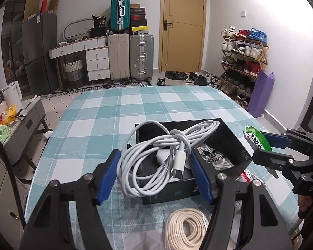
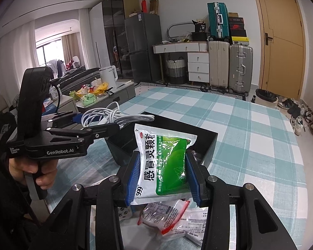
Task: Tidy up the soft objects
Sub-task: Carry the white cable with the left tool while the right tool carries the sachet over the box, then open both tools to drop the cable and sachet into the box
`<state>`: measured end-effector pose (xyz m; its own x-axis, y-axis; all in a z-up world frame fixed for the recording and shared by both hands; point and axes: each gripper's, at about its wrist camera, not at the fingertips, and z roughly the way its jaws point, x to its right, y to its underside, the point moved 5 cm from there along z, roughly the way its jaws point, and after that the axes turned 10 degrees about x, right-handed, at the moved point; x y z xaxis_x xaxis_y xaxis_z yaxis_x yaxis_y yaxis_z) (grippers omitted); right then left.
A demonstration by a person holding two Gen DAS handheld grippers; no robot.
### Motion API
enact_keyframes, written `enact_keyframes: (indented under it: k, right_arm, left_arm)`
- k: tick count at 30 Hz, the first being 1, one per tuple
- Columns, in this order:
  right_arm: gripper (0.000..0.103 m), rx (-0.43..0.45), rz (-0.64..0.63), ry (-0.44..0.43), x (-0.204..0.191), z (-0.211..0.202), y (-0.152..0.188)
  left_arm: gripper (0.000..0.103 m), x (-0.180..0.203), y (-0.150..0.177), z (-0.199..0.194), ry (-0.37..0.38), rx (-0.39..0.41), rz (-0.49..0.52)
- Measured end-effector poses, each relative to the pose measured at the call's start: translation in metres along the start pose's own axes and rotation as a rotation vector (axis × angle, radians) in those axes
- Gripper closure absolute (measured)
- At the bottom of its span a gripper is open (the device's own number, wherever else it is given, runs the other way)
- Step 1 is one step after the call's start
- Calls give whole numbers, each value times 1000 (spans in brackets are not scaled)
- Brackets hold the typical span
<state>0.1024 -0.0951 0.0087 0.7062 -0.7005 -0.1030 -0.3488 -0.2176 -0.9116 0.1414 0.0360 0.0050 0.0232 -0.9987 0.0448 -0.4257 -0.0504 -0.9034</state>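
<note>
My left gripper (image 1: 154, 166) is shut on a coiled white USB cable (image 1: 156, 152) and holds it over the near end of an open black box (image 1: 229, 139); the cable also shows in the right wrist view (image 2: 106, 117). The box holds a white Adidas fabric item (image 1: 212, 158). My right gripper (image 2: 162, 166) is shut on a green and white medicine sachet (image 2: 164, 162), held upright just in front of the box (image 2: 206, 143). The right gripper (image 1: 267, 145) appears at the right of the left wrist view.
A coil of cream rope (image 1: 187, 227) lies on the checked tablecloth (image 1: 114, 112) near me. Clear packets with red edges and papers (image 2: 169, 216) lie under the right gripper. Suitcases (image 1: 129, 56), a shoe rack (image 1: 242, 62) and a side table (image 1: 16, 116) surround the table.
</note>
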Motion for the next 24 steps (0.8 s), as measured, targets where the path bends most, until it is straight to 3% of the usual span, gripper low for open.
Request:
enact_keyframes:
  k: [24]
  right_arm:
    - [61, -35, 59, 56, 8, 47, -4]
  left_arm:
    - [37, 6, 1, 41, -1, -39, -1]
